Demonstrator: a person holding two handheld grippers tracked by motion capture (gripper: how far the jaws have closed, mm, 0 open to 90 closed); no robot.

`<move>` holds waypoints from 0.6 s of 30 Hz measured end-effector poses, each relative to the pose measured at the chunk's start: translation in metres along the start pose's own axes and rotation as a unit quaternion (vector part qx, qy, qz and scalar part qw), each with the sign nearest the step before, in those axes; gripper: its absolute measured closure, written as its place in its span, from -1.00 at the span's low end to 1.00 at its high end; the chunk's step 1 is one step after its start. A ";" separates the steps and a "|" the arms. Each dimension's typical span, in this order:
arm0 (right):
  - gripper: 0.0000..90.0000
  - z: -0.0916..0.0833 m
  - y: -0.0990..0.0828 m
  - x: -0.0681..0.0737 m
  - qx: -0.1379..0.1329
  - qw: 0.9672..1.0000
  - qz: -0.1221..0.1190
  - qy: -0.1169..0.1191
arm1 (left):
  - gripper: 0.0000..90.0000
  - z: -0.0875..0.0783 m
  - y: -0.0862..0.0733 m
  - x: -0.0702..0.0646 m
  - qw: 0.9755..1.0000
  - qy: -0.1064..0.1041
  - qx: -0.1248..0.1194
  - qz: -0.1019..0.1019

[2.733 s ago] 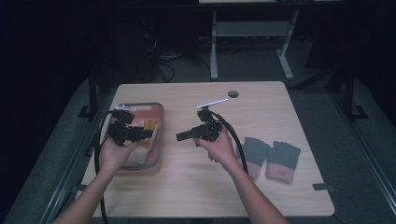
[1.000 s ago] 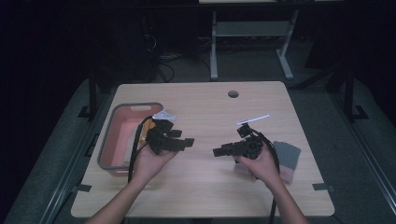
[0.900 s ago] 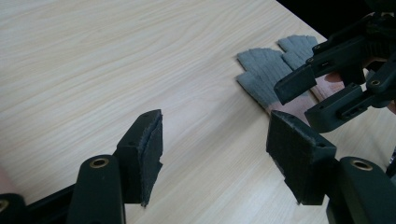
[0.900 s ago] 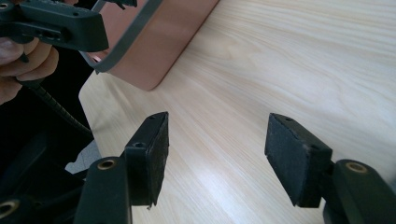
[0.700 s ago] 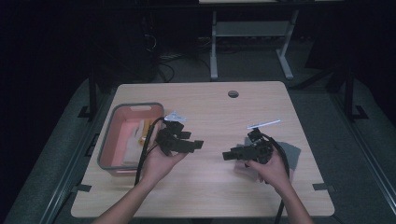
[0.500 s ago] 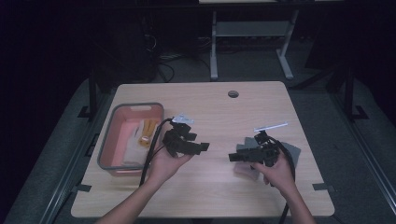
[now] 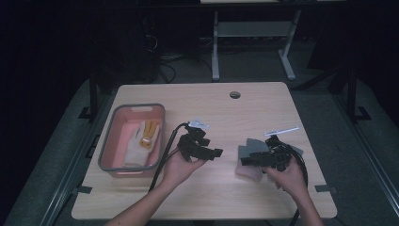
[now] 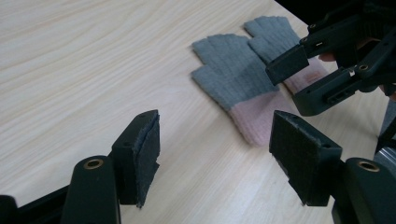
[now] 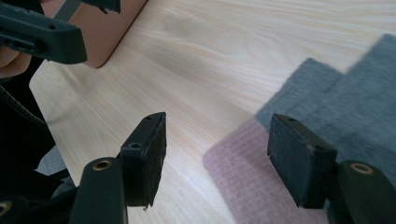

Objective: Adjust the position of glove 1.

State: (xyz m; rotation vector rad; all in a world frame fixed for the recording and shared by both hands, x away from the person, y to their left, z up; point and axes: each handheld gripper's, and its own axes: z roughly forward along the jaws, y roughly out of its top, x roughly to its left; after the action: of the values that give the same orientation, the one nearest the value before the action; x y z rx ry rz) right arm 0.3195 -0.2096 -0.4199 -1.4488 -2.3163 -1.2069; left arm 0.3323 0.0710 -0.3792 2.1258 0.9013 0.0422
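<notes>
the right tool (image 7: 244,161), low and right of centre in the high view, stands with jaws wide apart and nothing between them, its tips over the pink cuff of the nearer grey glove (image 8: 236,88). the left tool (image 7: 217,152) sits just left of centre, jaws also spread and empty, having just been opening further, pointing right toward the gloves. a second grey glove (image 8: 273,36) lies just beside the first on the counter (image 7: 226,113). at left sits a pink tub (image 7: 109,150) with a pale glove (image 7: 136,143) inside.
</notes>
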 end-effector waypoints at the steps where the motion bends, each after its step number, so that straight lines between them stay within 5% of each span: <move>1: -0.17 -0.002 -0.001 -0.001 -0.002 1.000 0.003 -0.003 | -0.26 0.001 0.000 -0.001 1.000 -0.002 0.000 0.000; 18: -0.11 -0.047 -0.014 -0.027 -0.021 0.996 0.014 -0.084 | -0.30 0.019 0.003 -0.017 1.000 -0.022 0.000 0.008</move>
State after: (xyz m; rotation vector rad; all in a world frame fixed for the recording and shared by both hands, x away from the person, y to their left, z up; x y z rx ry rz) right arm 0.3096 -0.2638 -0.4101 -1.6509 -2.3795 -1.1756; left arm 0.3273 0.0461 -0.3856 2.1269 0.8578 0.0036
